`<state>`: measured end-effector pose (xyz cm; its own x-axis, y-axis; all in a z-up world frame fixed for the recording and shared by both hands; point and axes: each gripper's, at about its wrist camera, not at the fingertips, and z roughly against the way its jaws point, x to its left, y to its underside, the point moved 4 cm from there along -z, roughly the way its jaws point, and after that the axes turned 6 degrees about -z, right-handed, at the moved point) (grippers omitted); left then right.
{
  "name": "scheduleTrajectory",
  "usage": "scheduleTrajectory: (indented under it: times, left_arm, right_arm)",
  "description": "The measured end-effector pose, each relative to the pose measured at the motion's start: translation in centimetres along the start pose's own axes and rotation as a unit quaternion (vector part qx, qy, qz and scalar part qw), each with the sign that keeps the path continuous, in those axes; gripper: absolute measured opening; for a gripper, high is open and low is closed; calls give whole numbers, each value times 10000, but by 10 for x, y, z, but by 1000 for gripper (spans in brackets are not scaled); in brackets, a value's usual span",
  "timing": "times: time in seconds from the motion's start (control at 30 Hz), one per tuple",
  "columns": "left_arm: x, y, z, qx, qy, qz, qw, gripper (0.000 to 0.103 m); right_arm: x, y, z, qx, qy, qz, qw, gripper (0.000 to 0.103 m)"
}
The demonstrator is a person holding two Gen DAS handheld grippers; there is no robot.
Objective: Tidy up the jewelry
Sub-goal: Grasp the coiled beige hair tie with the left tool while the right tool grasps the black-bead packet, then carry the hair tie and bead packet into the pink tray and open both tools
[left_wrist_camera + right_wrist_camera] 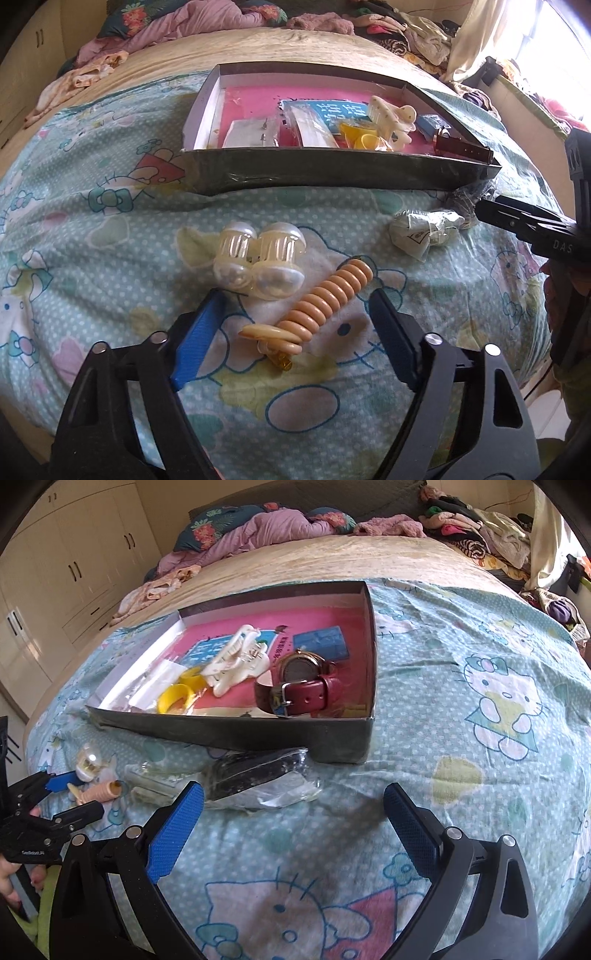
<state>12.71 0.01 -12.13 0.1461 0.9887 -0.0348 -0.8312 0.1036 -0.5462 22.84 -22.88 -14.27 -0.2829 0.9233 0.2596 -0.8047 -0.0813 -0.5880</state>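
Observation:
A string of orange beaded rings with a cream clasp (325, 299) lies on the cartoon-print sheet. My left gripper (295, 295) stands open around it, and neither pad touches it. Two pearly domed clips (258, 262) rest just beyond. The dark shallow box (332, 177) holds a red-strapped watch (299, 686), a white claw clip (236, 661) and yellow rings (177, 698). My right gripper (294, 790) hangs open over the sheet. A clear bag with a dark item (258, 775) lies just past its fingertips, in front of the box (258, 734).
A crumpled clear packet (424, 229) lies right of the beads, near a finger of the right gripper (517, 221). Clothes and bedding are piled along the far side of the bed (280, 524). Wardrobes (55, 572) stand at the left. A hand holds the left gripper (92, 792).

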Motion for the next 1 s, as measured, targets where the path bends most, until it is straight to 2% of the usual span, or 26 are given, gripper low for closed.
scheduleTrajectory:
  times: [0.17,0.33,0.53,0.63,0.7,1.0]
  left_arm:
    - [-5,-2,-2,-5,-30,-130,9999,55]
    - [-6,-2,-1,-46,10,-148,9999,45]
    - [-9,-2,2,-103,153,-173,9997,32]
    - [-13,-2,3,-103,276,-199,9994,27]
    - [-17,1,4,-64,424,-217,9988,10]
    - [-24,11,17,-93,571,-230,9981,11]
  right_arm:
    - [7,-1,-8,5,-10,176,9998,98]
    - [21,3,-19,41,86,521,9986,97]
    - [29,7,-28,-25,310,849,9959,91]
    - [31,7,-28,-89,270,901,9955,81]
    - [33,7,-28,-114,263,935,9952,78]
    - [30,10,-14,-137,11,830,9965,75]
